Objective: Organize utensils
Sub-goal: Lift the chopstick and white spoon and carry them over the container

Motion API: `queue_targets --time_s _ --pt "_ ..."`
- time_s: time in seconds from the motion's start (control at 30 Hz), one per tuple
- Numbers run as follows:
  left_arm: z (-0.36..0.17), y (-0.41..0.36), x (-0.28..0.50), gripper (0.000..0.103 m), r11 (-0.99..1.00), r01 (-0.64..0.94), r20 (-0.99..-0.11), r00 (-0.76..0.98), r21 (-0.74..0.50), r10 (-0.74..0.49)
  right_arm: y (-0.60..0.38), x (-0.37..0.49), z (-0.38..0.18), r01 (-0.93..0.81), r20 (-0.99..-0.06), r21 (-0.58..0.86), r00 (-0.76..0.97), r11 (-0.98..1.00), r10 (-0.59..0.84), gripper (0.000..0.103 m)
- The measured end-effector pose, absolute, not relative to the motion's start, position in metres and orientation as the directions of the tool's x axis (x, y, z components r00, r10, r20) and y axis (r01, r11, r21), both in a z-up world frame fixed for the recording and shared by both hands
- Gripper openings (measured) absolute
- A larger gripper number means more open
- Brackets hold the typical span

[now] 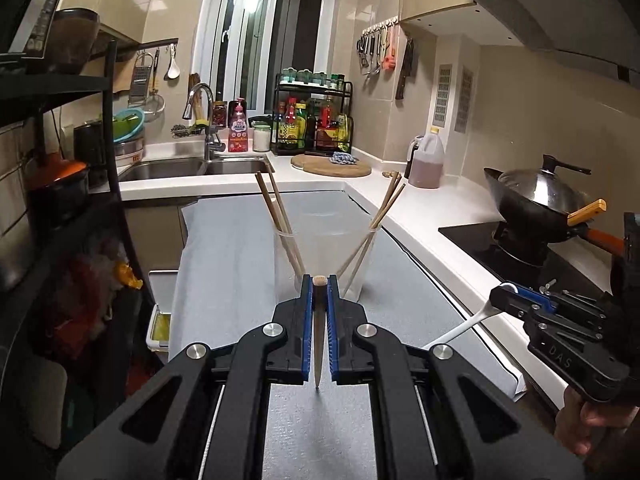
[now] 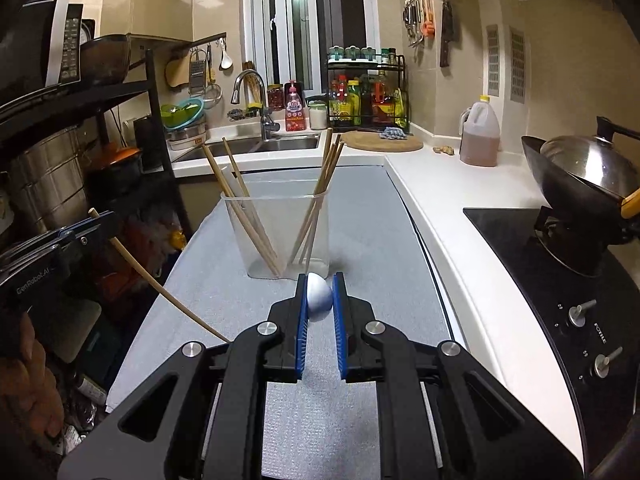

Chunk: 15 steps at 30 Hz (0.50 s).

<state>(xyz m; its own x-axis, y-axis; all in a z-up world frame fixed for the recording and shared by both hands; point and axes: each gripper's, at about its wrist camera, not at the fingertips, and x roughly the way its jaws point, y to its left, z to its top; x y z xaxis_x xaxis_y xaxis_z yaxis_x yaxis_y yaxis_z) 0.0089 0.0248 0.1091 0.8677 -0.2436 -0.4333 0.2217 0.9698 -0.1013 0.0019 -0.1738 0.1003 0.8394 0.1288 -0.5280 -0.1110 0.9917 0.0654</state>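
Note:
A clear plastic cup (image 1: 320, 248) stands on the grey mat (image 1: 224, 272) with several wooden chopsticks leaning to its left and right sides. My left gripper (image 1: 319, 281) is shut on one wooden chopstick (image 1: 318, 344), seen end-on just short of the cup. The right gripper (image 1: 505, 293) holds a white spoon (image 1: 460, 330) at the right, its handle slanting down. In the right wrist view, the right gripper (image 2: 320, 280) pinches the white spoon (image 2: 319, 300) by its bowl in front of the cup (image 2: 280, 236). The left gripper (image 2: 98, 220) grips the chopstick (image 2: 168, 294) at the left.
A wok (image 1: 536, 196) sits on the black hob (image 2: 560, 280) at the right. An oil jug (image 1: 427, 162), a round cutting board (image 1: 331, 165), a bottle rack (image 1: 314, 120) and the sink (image 1: 192, 168) line the back. A black shelf (image 1: 60, 92) stands left.

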Motion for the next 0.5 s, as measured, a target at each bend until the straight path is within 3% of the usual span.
queue_targets --time_s 0.5 --pt "0.128 0.025 0.025 0.006 0.972 0.221 -0.469 0.852 -0.084 -0.234 -0.161 0.015 0.118 -0.13 -0.544 -0.005 0.832 0.991 0.107 0.012"
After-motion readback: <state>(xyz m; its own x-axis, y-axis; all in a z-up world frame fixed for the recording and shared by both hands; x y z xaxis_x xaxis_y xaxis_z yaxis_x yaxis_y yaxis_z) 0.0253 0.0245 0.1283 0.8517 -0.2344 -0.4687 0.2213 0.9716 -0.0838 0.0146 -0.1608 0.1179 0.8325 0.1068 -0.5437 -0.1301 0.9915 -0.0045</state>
